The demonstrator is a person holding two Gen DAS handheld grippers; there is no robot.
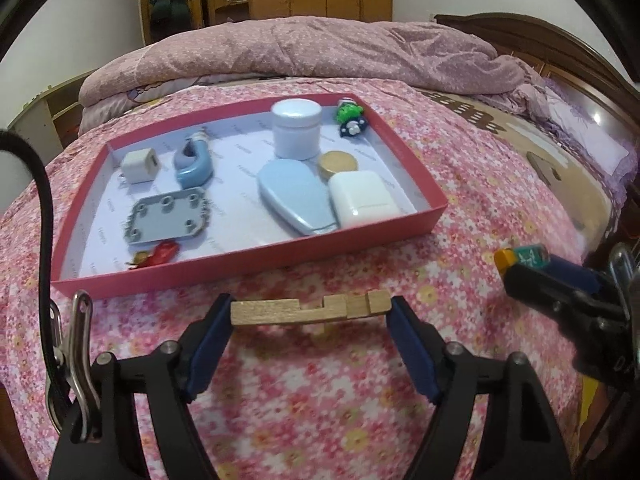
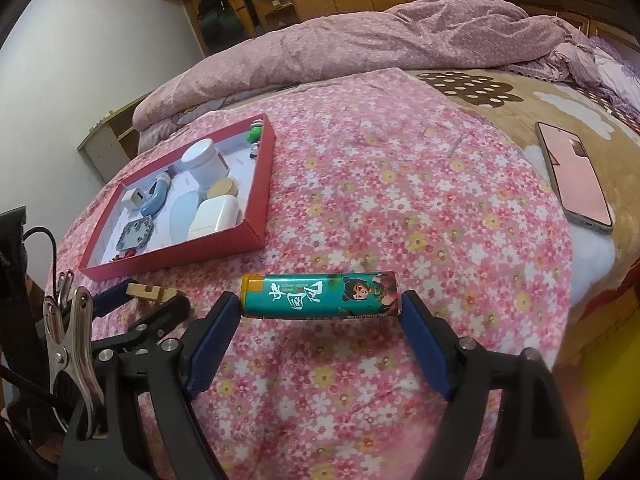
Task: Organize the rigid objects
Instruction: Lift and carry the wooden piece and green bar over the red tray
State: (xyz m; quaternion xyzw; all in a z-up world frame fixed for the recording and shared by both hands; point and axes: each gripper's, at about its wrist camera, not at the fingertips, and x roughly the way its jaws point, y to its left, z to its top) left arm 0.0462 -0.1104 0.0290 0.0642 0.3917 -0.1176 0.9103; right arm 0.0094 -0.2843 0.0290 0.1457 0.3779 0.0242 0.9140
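Left wrist view: left tongs [image 1: 310, 312] angled downward, gripping wooden piece [image 1: 308, 311] endwise.

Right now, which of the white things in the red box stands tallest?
The round white jar with a lid, at the back of the red box. The white charger cube and the white earbud case both sit lower.

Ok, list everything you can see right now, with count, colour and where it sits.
tray: 1, red, on floral bedspread
jar: 1, white, tray back
frog toy: 1, green, tray back corner
gold lid: 1, before jar
earbud case: 1, white, tray front right
oval case: 1, pale blue, beside it
charger: 1, white, tray left
metal plate: 1, grey, tray left
phone: 1, pink, on bed right
wooden piece: 1, tan, in left gripper
lighter: 1, teal, in right gripper
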